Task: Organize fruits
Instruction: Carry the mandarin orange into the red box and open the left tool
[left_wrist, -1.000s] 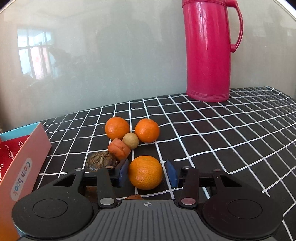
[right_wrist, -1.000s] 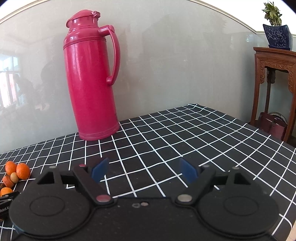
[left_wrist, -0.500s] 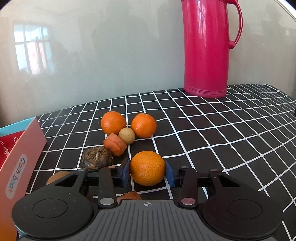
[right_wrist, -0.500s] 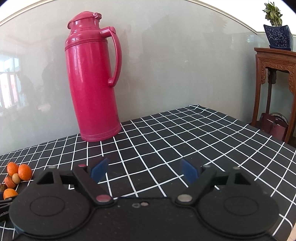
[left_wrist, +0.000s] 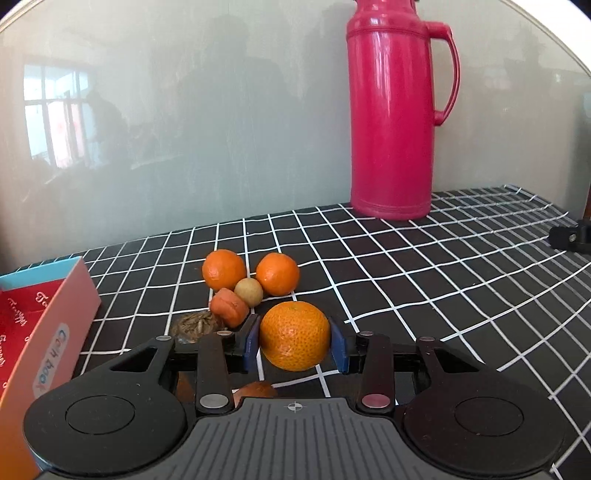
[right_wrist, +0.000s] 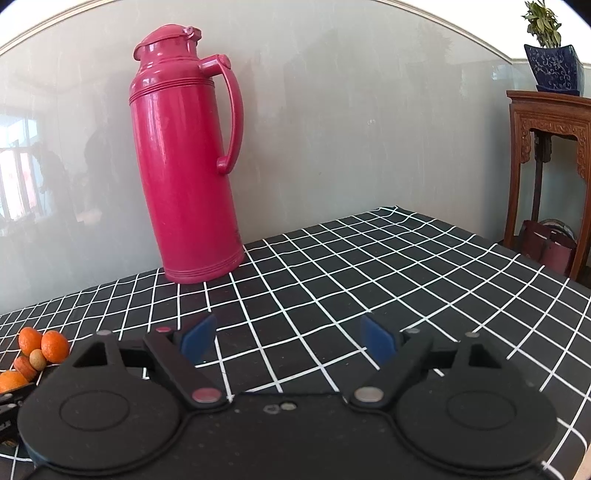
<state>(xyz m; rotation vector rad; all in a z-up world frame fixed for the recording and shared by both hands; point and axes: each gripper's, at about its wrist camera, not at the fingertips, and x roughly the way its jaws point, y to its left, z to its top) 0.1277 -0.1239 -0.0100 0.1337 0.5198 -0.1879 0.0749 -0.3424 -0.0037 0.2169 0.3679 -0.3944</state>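
Observation:
My left gripper (left_wrist: 294, 341) is shut on a large orange tangerine (left_wrist: 294, 335), its blue pads pressed to both sides, lifted a little off the checked cloth. Behind it lies a cluster: two smaller tangerines (left_wrist: 224, 269) (left_wrist: 277, 273), a pale round fruit (left_wrist: 249, 292), a reddish-orange piece (left_wrist: 229, 312) and a brown wrinkled fruit (left_wrist: 195, 325). Another orange fruit (left_wrist: 255, 390) peeks out under the gripper body. My right gripper (right_wrist: 288, 338) stands open over bare cloth with nothing between its blue pads; the fruit cluster (right_wrist: 38, 350) shows at its far left.
A tall pink thermos (left_wrist: 393, 110) (right_wrist: 184, 155) stands at the back against the glossy wall. A pink-and-blue book box (left_wrist: 44, 332) sits at the left. The black checked tablecloth (right_wrist: 369, 277) ends at the right, where a wooden stand (right_wrist: 546, 155) carries a potted plant.
The left gripper's pads closed onto the large tangerine and raised it slightly, drawing back from the cluster. The right gripper has stayed where it was, open.

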